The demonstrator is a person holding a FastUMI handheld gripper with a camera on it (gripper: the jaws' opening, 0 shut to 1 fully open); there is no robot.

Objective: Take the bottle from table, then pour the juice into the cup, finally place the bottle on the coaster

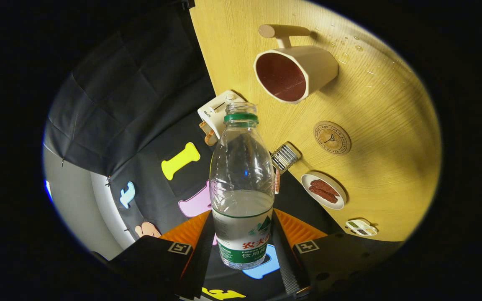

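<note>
The bottle point(241, 184) is the landmark here. It sits between the two fingers of the gripper point(241, 246), and both fingers press on its lower labelled part, one on each side, so the tool is pinched on it. Its long axis runs straight away from the camera along the fingers. The open neck, uncapped and ringed by a green collar, points ahead toward the table point(391, 125); its base is nearest the camera. The bottle is clear, with clear liquid filling about the lower half and the upper half empty. The whole scene is rolled in this view, so the wooden tabletop stands like a wall on the right of the bottle.

Just left of the neck, partly hidden by it, a small white device point(214, 113) lies at the table's edge. Beyond the neck and to its right stands the cup point(294, 73), beige with a long handle; its mouth faces the camera, showing a dark reddish inside. Drops of water point(349, 46) lie on the wood past the cup. Right of the bottle's shoulder is a small striped object point(285, 156) at the table edge. Further right is the round coaster point(332, 137), bare, well apart from the bottle. Nearer the fingers, a small white dish point(323, 190) holds brown strips. Beyond that, a smaller white tray point(361, 227) holds bits too small to tell.
</note>
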